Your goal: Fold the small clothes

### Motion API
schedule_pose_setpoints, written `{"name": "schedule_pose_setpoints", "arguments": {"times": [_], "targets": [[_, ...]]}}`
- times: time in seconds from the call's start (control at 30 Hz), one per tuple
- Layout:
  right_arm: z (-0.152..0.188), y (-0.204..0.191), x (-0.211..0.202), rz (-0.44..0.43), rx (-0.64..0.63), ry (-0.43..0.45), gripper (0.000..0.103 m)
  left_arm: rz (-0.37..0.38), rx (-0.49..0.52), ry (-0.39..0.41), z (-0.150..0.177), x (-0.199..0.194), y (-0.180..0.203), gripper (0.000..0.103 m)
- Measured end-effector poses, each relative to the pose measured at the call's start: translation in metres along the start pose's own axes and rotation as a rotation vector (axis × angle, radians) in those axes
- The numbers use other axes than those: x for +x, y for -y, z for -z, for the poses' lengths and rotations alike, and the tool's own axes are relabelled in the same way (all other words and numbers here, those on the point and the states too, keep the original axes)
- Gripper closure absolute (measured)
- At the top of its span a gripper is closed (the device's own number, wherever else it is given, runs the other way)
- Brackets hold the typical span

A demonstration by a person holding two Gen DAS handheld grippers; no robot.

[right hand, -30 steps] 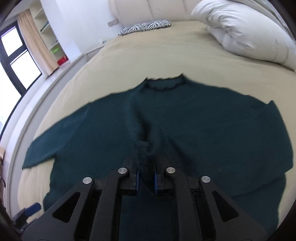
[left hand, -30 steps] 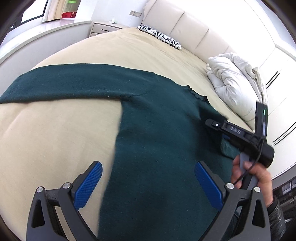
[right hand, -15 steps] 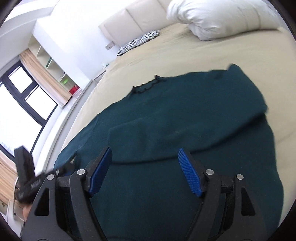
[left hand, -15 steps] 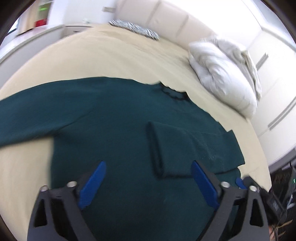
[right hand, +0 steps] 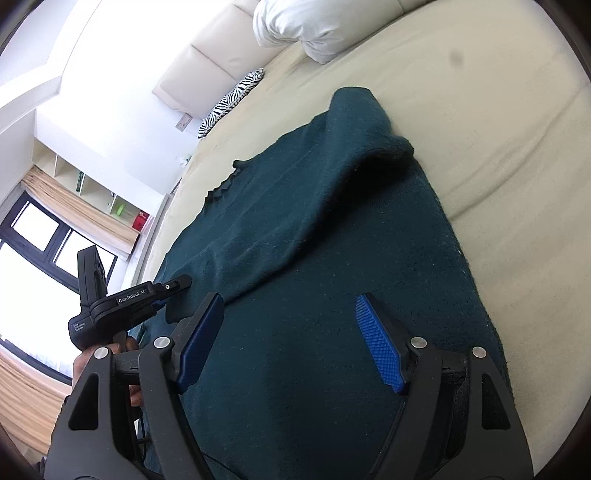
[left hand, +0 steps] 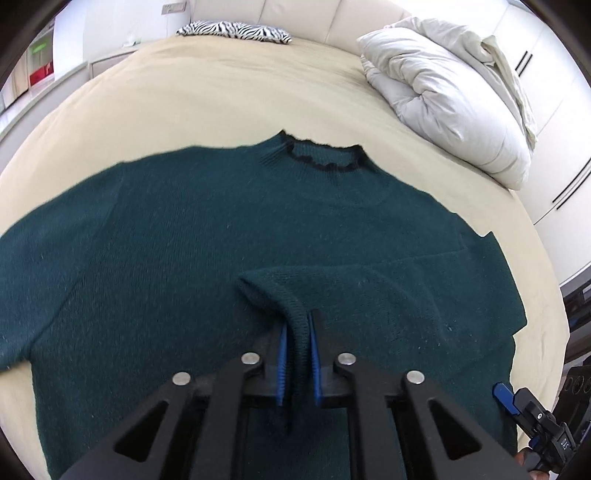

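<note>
A dark green sweater [left hand: 184,240] lies flat on the bed, its collar [left hand: 321,158] at the far side. One sleeve [left hand: 388,291] is folded across the chest. My left gripper [left hand: 298,325] has its jaws closing, and the blue pads pinch that sleeve's ribbed cuff [left hand: 300,332], lifting it slightly. In the right wrist view, my right gripper [right hand: 288,301] stands open over the sweater [right hand: 332,258] body with nothing between its pads. The left gripper [right hand: 173,288] shows at the left, held by a hand [right hand: 107,354].
The beige bed sheet [left hand: 221,92] surrounds the sweater. A white duvet [left hand: 443,92] is bunched at the far right and a zebra pillow [left hand: 232,31] rests by the headboard. Windows [right hand: 29,258] and shelves [right hand: 92,184] line the left wall.
My right gripper let go of the sleeve, opened and drew off to the right. My left gripper swung over the sweater to the folded sleeve and closed on its cuff.
</note>
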State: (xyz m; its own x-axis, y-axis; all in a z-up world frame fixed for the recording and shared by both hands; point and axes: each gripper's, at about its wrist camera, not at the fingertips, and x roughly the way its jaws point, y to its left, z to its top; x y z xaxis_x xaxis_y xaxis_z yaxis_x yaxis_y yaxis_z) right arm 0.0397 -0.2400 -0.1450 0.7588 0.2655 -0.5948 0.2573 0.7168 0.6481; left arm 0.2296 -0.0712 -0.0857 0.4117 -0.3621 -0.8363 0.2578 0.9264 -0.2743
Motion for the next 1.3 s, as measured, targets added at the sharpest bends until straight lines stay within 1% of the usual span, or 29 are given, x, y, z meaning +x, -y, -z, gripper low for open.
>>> {"name": "schedule_pose_setpoints", "arguments": {"times": [0.07,0.13,0.2,0.27,0.33,0.4,0.53,0.57,0.63,0.67,0.73,0.8,0.87,0.9,0.93,1.0,1.03,1.1,1.13,1.2,1.3], "targets": [[0.006,0.006,-0.004,0.001,-0.002,0.003,0.030,0.003,0.012,0.022,-0.001,-0.007,0.000,0.092],[0.007,0.006,-0.001,-0.004,-0.006,0.007,0.030,-0.005,0.023,0.039,-0.004,-0.011,0.000,0.094],[0.008,0.004,-0.007,-0.006,-0.003,0.011,0.030,-0.012,0.033,0.058,-0.009,-0.014,-0.002,0.094],[0.004,0.004,-0.012,-0.014,0.003,0.013,0.030,-0.015,0.039,0.076,-0.013,-0.017,-0.004,0.094],[-0.004,0.003,-0.028,-0.019,-0.015,0.040,0.030,-0.024,0.047,0.098,-0.016,-0.021,-0.006,0.094],[-0.023,0.000,-0.038,-0.003,-0.050,0.071,0.030,-0.037,0.056,0.125,-0.020,-0.025,-0.008,0.094],[-0.075,0.001,-0.043,0.074,-0.114,0.108,0.030,-0.048,0.049,0.160,-0.025,-0.027,-0.015,0.094],[-0.093,0.005,-0.037,0.093,-0.106,0.100,0.030,-0.049,0.053,0.171,-0.025,-0.027,-0.015,0.094],[-0.114,0.011,-0.023,0.105,-0.077,0.065,0.030,-0.048,0.061,0.191,-0.025,-0.027,-0.016,0.094],[-0.127,0.016,-0.010,0.099,-0.062,0.037,0.034,-0.050,0.063,0.208,-0.025,-0.027,-0.017,0.094],[-0.142,0.021,0.013,0.139,-0.041,0.001,0.035,-0.058,0.064,0.240,-0.024,-0.030,-0.018,0.094],[-0.152,0.024,0.034,0.147,-0.045,-0.032,0.041,-0.058,0.056,0.268,-0.022,-0.033,-0.021,0.094],[-0.158,0.027,0.057,0.174,-0.043,-0.061,0.042,-0.055,0.039,0.291,-0.020,-0.034,-0.026,0.094],[-0.159,0.029,0.066,0.169,-0.035,-0.082,0.050,-0.053,0.032,0.297,-0.020,-0.034,-0.028,0.094],[-0.160,0.033,0.078,0.170,-0.025,-0.109,0.054,-0.053,0.025,0.299,-0.020,-0.033,-0.030,0.094],[-0.160,0.041,0.093,0.198,-0.011,-0.117,0.065,-0.056,0.019,0.301,-0.018,-0.030,-0.035,0.094],[-0.161,0.043,0.096,0.194,-0.007,-0.105,0.068,-0.059,0.012,0.304,-0.017,-0.029,-0.038,0.094],[-0.163,0.048,0.101,0.190,0.004,-0.099,0.078,-0.061,0.000,0.310,-0.013,-0.028,-0.041,0.094],[-0.164,0.048,0.102,0.192,0.005,-0.100,0.080,-0.058,-0.009,0.313,-0.012,-0.028,-0.043,0.094],[-0.165,0.042,0.104,0.211,-0.025,-0.107,0.092,-0.056,-0.017,0.311,-0.010,-0.025,-0.044,0.094],[-0.168,0.031,0.101,0.221,-0.061,-0.097,0.095,-0.078,0.001,0.295,-0.008,-0.018,-0.043,0.094]]}}
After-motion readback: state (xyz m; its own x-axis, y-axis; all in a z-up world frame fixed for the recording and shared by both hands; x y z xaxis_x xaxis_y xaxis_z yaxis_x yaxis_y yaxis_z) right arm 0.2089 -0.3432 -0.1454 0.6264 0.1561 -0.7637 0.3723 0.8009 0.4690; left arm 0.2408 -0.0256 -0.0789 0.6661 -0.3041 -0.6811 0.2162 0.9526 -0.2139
